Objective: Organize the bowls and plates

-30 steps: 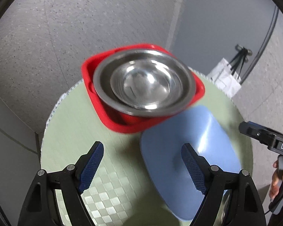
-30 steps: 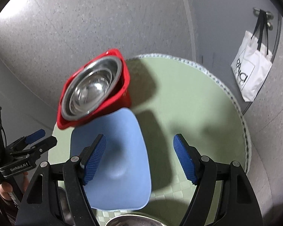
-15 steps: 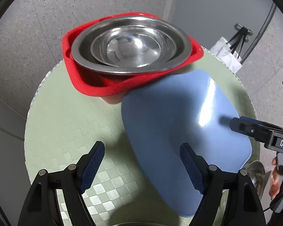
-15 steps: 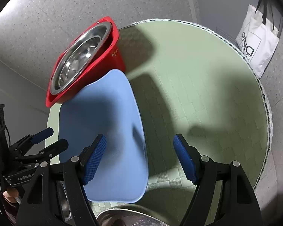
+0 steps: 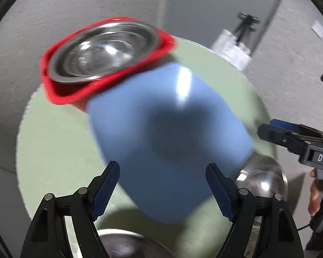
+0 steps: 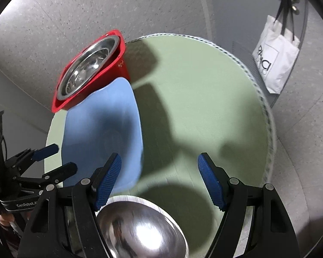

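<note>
A red square bowl (image 5: 60, 94) stands at the far side of a round green table (image 5: 53, 150) with nested steel bowls (image 5: 101, 51) inside it; it also shows in the right wrist view (image 6: 120, 64). A blue square plate (image 5: 165, 133) lies in front of it, also seen in the right wrist view (image 6: 101, 133). My left gripper (image 5: 162, 190) is open and empty above the plate's near edge. My right gripper (image 6: 159, 180) is open and empty above an upside-down steel bowl (image 6: 140, 230). That bowl shows at the right in the left wrist view (image 5: 262, 178).
A second steel rim (image 5: 127, 245) shows at the bottom of the left wrist view. A white tote bag (image 6: 273, 56) hangs on the wall beyond the table's right edge. Grey walls surround the table closely.
Both grippers have pulled back toward the table's near side. The blue plate and the near steel bowls have come further into view. Both stay open.
</note>
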Motion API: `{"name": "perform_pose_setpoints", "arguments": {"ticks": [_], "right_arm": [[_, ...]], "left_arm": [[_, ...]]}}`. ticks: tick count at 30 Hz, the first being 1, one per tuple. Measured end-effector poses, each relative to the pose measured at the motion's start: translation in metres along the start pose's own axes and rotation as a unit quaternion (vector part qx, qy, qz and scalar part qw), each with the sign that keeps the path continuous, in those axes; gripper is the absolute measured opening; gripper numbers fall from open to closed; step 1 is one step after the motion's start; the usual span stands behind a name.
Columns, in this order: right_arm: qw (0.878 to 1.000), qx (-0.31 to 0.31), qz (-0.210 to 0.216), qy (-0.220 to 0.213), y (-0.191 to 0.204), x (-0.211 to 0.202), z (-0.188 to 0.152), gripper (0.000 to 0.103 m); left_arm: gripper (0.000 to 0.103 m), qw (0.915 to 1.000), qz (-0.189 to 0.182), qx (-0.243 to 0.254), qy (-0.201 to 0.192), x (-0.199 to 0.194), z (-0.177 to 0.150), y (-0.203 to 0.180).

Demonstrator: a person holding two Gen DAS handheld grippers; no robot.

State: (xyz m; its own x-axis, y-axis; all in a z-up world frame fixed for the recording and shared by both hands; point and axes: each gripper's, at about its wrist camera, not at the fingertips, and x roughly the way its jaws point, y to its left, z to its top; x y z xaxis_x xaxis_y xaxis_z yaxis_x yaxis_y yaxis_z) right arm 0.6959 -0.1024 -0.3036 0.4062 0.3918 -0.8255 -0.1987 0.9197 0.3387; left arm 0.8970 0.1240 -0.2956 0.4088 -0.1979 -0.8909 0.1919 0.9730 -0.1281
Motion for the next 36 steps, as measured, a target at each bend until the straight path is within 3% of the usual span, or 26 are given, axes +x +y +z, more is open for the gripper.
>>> {"name": "perform_pose_setpoints", "arguments": {"ticks": [5, 11, 14, 15, 17, 18, 22, 25, 30, 36], "right_arm": [[1.0, 0.012, -0.01, 0.0, -0.012, -0.026, -0.031, 0.075], [0.998, 0.05, 0.004, 0.036, -0.031, -0.019, -0.073, 0.074], [0.996, 0.072, 0.03, 0.044, -0.034, -0.012, -0.089, 0.061], [0.995, 0.077, 0.035, 0.044, -0.034, -0.01, -0.092, 0.052], [0.994, 0.085, 0.049, 0.046, -0.036, -0.006, -0.097, 0.034], [0.993, 0.092, 0.054, 0.049, -0.037, -0.003, -0.099, 0.022], [0.991, 0.106, 0.065, 0.041, -0.042, -0.002, -0.104, 0.017], [0.991, 0.111, 0.071, 0.036, -0.045, -0.004, -0.105, 0.016], [0.992, 0.102, 0.07, 0.016, -0.043, -0.026, -0.098, 0.014], [0.997, 0.04, 0.064, -0.026, -0.005, -0.057, -0.054, 0.014]], "left_arm": [[0.079, 0.9984, -0.031, 0.048, 0.002, -0.004, -0.011, -0.029], [0.077, 0.9953, -0.046, 0.083, 0.019, 0.002, -0.02, -0.05], [0.071, 0.9935, -0.048, 0.101, 0.023, 0.002, -0.024, -0.062], [0.071, 0.993, -0.048, 0.105, 0.024, 0.003, -0.026, -0.064], [0.064, 0.992, -0.049, 0.111, 0.034, 0.006, -0.028, -0.07], [0.054, 0.9914, -0.047, 0.115, 0.041, 0.007, -0.032, -0.072], [0.029, 0.9891, -0.044, 0.123, 0.067, 0.019, -0.036, -0.083], [0.02, 0.9904, -0.04, 0.111, 0.072, 0.024, -0.033, -0.082], [0.016, 0.9926, -0.062, 0.101, 0.028, 0.0, -0.026, -0.075], [0.017, 0.9959, -0.051, 0.068, -0.031, -0.035, 0.001, -0.044]]}}
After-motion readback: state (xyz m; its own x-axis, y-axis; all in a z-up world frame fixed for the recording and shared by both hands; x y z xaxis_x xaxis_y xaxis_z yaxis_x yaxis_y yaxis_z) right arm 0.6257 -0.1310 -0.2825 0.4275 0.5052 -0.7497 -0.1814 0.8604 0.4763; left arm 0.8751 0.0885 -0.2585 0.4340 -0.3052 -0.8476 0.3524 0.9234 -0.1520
